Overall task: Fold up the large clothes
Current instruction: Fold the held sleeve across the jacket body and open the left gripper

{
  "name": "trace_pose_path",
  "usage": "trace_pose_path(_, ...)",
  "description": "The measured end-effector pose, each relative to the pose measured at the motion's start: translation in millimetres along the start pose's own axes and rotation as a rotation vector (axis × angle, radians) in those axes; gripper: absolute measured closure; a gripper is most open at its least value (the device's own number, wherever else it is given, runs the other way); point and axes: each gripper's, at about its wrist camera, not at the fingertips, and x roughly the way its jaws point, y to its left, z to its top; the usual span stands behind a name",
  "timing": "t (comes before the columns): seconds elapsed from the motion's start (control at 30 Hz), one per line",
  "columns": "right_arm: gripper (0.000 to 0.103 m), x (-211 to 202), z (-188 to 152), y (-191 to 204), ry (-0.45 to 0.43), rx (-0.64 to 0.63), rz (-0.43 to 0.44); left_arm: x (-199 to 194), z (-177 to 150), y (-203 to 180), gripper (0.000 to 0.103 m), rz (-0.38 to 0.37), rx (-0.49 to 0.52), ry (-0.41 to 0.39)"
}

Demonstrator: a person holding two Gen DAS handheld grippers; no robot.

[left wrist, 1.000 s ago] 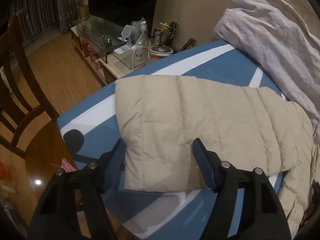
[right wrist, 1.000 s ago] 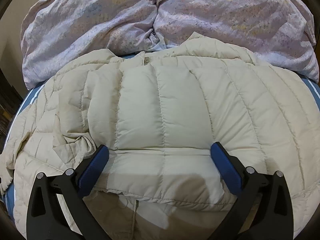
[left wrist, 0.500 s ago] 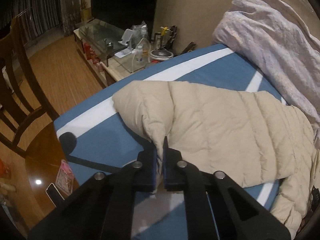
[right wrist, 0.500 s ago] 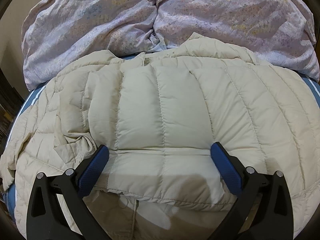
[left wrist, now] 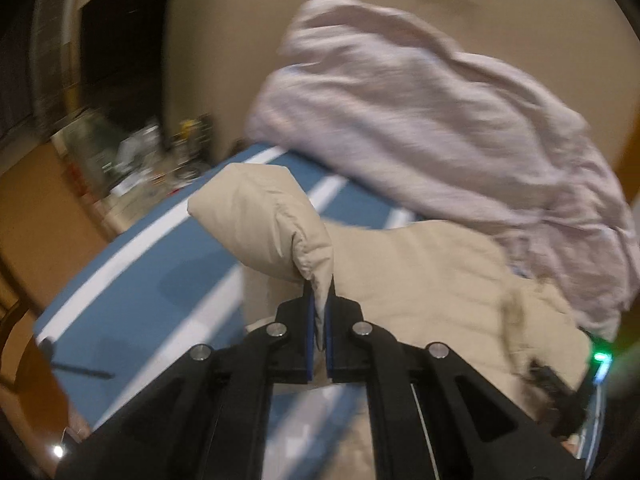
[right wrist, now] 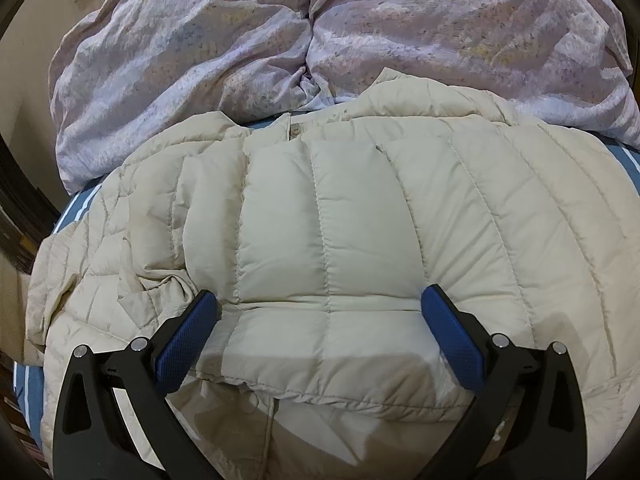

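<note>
The beige quilted down jacket lies spread on a blue bed sheet with white stripes, its collar end just beside a crumpled lilac floral duvet heaped at the far side of the bed. In the right wrist view, one folded panel lies flat over the body of the jacket, its near hem running between the two blue pads. The right gripper is positioned low over this panel with its fingers spread wide, one at each side of the panel; whether the pads touch the fabric cannot be determined.

In the left wrist view, which is motion-blurred, the left gripper has its fingers pressed together on the edge of the jacket sleeve. The pinched sleeve rises off the sheet and arches away from the jaws, its rounded end standing above the blue surface. The remainder of the jacket lies to the right of the sleeve. A cluttered low table stands past the bed, against a tan wall.
</note>
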Motion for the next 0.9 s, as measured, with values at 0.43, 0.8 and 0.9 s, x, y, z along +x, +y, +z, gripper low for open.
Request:
trace_pose_path(0.43,0.001,-19,6,-1,0.023,0.016,0.008,14,-12,-165,0.099,-0.293,0.171,0.054)
trace_pose_path(0.8,0.001,-61,-17,-46,-0.024,0.020,-0.106,31,-52,-247,0.099,-0.439,0.243,0.154)
trace_pose_path(0.9,0.001,-65,-22,-63,-0.028,0.049,-0.123,38,-67,-267,0.099,-0.455,0.262,0.187)
